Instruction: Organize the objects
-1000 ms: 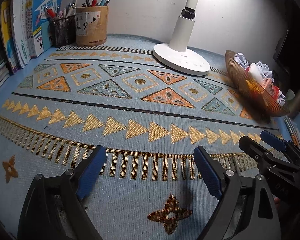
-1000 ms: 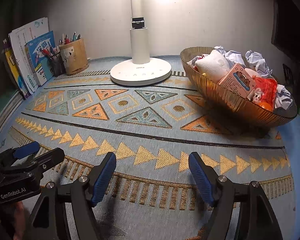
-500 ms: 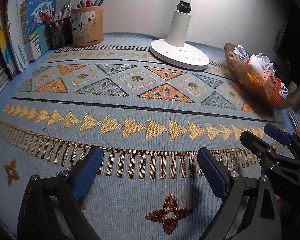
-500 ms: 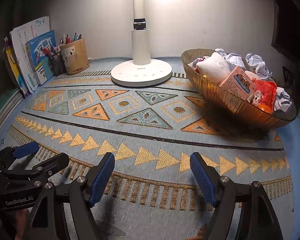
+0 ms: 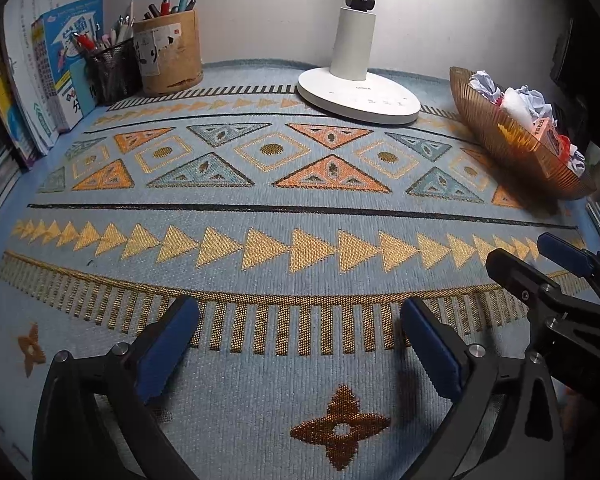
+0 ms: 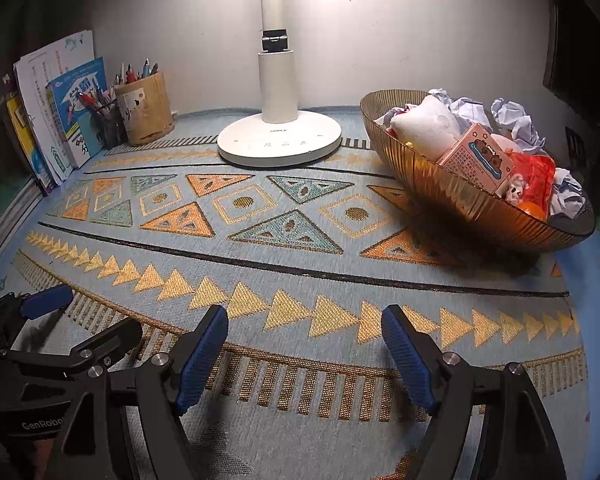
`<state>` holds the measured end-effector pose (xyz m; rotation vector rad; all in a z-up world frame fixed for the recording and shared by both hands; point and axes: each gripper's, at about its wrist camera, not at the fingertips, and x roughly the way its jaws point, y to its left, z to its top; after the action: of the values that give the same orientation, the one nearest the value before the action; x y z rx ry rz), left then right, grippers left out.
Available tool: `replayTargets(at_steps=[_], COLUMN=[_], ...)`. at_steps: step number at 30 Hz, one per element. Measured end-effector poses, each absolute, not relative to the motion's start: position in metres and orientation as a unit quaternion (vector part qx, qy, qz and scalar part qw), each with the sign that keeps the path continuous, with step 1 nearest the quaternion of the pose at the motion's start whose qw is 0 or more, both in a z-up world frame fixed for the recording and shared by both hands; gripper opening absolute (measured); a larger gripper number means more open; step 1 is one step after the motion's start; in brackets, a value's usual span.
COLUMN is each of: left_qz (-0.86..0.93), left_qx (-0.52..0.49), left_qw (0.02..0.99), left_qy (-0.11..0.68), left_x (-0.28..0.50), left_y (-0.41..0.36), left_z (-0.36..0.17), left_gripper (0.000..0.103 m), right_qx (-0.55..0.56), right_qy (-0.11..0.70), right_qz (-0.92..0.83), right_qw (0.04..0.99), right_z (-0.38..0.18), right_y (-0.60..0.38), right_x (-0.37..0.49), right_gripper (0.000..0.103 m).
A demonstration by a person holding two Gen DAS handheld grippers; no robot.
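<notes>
- Left gripper (image 5: 298, 344) at the bottom of its own view: black angular arms, ribbed blue pads spread wide, nothing between them, low over the mat.
- Right gripper (image 6: 305, 350) at the bottom of its view, likewise spread wide and holding nothing (each gripper also shows at the edge of the other's view, one blue-tipped finger and one black).
- Woven mat (image 5: 308, 216) filling the middle of both frames: pale blue, coarse weave, gold triangles in a row, orange and teal triangles and diamonds above, a black line between the bands.
- Ribbed amber bowl (image 6: 452, 194) at right centre, oval and shallow, translucent-looking; sits on the mat's right part.
- Inside the bowl: crumpled paper balls (image 6: 514, 122), a soft white plush shape (image 6: 424, 128), a pink printed carton (image 6: 476, 158) tilted on its side, red crinkled plastic wrapping (image 6: 534, 178).
- White desk lamp (image 6: 279, 140) at top centre, smooth round base, cylindrical column.
- Upper left: cylindrical tan pen holder (image 5: 168, 56) beside a black wire-mesh cup (image 5: 112, 70), both bristling with pens; upright books (image 5: 66, 60) leaning against the wall.
</notes>
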<state>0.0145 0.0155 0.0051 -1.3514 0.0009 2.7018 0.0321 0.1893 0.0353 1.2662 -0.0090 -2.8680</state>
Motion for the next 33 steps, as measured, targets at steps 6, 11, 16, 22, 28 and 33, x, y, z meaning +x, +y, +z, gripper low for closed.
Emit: replayTargets(at_steps=[6, 11, 16, 22, 28, 33], left_qz=[0.892, 0.891, 0.890, 0.890, 0.890, 0.890], left_qx=[-0.448, -0.449, -0.453, -0.453, -0.453, -0.453], left_qw=[0.058, 0.057, 0.053, 0.053, 0.053, 0.053], left_qy=[0.005, 0.011, 0.024, 0.025, 0.025, 0.025], left_x=[0.0143, 0.0142, 0.0137, 0.0139, 0.0138, 0.0139], left_y=[0.0170, 0.0180, 0.0210, 0.0212, 0.0207, 0.0205], left_z=[0.0046, 0.0041, 0.0029, 0.0028, 0.0031, 0.0031], left_gripper=[0.101, 0.102, 0.102, 0.102, 0.102, 0.102], right_qx=[0.405, 0.408, 0.414, 0.416, 0.415, 0.419], right_qy=[-0.007, -0.009, -0.012, -0.018, -0.022, -0.030], right_qz=[-0.914, -0.913, -0.910, -0.909, -0.910, -0.907], right_qw=[0.002, 0.000, -0.005, -0.005, -0.004, 0.000], right_z=[0.0352, 0.0344, 0.0326, 0.0323, 0.0326, 0.0311], right_y=[0.1910, 0.1921, 0.1939, 0.1937, 0.1953, 0.1976], right_x=[0.0320, 0.0314, 0.0286, 0.0289, 0.0299, 0.0288], right_gripper=[0.078, 0.078, 0.078, 0.078, 0.083, 0.083])
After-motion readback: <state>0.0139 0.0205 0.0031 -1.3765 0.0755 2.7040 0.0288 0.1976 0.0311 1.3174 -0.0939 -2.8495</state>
